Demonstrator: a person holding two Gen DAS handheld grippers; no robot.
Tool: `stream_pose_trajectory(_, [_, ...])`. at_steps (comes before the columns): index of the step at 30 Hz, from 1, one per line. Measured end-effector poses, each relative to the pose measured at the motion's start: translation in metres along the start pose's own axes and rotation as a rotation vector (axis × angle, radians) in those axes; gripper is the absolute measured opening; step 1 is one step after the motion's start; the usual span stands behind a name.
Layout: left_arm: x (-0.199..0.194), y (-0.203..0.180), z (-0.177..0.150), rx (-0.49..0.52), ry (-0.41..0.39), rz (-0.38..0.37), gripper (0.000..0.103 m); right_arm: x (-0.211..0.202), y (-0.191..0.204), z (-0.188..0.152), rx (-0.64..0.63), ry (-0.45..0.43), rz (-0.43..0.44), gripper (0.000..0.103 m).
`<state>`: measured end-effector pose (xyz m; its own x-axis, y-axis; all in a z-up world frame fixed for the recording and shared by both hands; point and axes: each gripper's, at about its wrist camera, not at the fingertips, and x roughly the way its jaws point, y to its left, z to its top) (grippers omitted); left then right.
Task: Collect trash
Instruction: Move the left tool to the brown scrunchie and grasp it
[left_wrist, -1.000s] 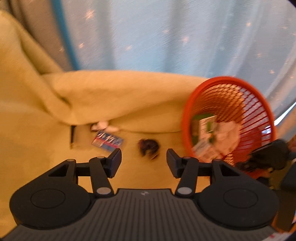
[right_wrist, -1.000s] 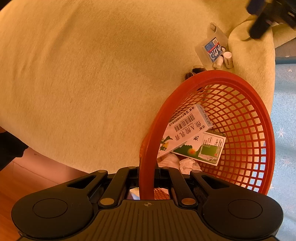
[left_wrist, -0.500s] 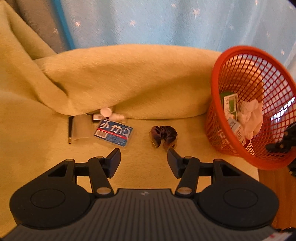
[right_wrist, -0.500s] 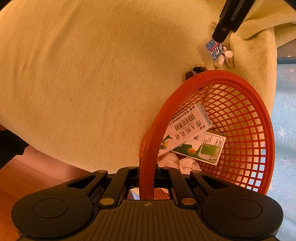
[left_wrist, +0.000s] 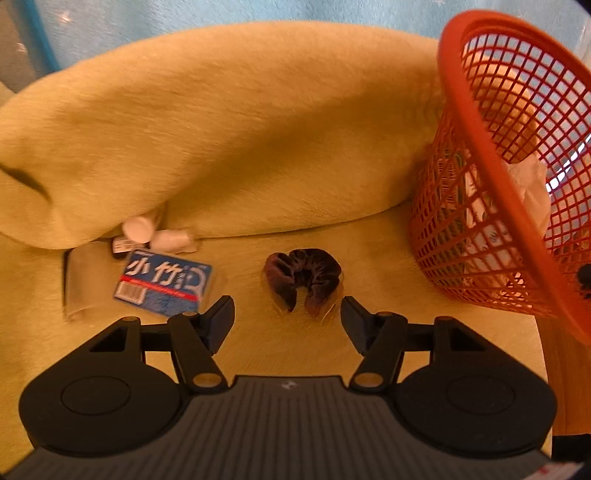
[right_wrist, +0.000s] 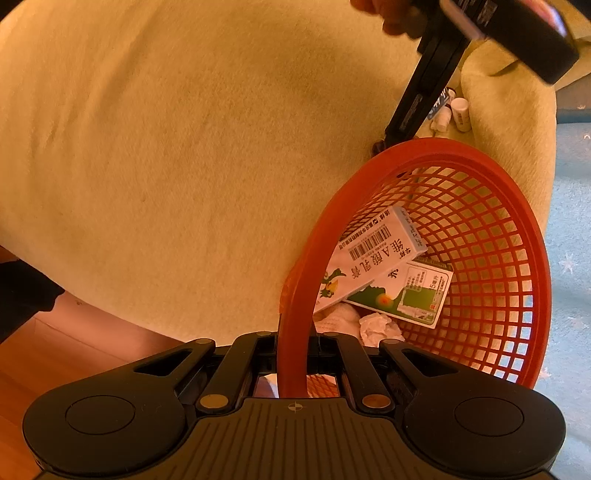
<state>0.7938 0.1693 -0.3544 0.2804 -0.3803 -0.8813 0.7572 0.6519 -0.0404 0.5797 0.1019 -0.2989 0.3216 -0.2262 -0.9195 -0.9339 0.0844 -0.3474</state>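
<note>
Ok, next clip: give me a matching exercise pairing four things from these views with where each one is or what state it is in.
Things:
1. red mesh plastic basket
2. dark brown crumpled peel-like scrap
3. blue and white labelled packet
4. white carton with a barcode

Places or states:
A. lying inside the basket
B. on the yellow blanket, just ahead of the open left gripper
C. rim clamped by the right gripper
D. on the blanket beside small white bottles

Pairs: 1-C, 2-B, 3-D, 4-A
</note>
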Motion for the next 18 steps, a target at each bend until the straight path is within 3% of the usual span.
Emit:
stream_pose_trajectory(9, [0.028,-0.002,0.007,0.018,0.023,-0.006,0.056,-0.001,0.000,0.000,0.009,-0.006,0.007,0.001])
stream_pose_trajectory(11, [0.031,-0.001,0.008,0.014,0.034,-0.014,0.048,-0.001,0.000,0.000,0.009,-0.007,0.008,0.001])
stream_pose_trajectory(15, [0.035,-0.002,0.007,0.005,0.061,-0.015,0.022,-0.001,0.000,-0.001,0.007,-0.007,0.009,0.001])
stream_pose_trajectory(18, [0.032,0.000,0.006,-0.010,0.068,-0.013,0.014,0.000,0.000,-0.001,0.004,-0.005,0.008,0.001])
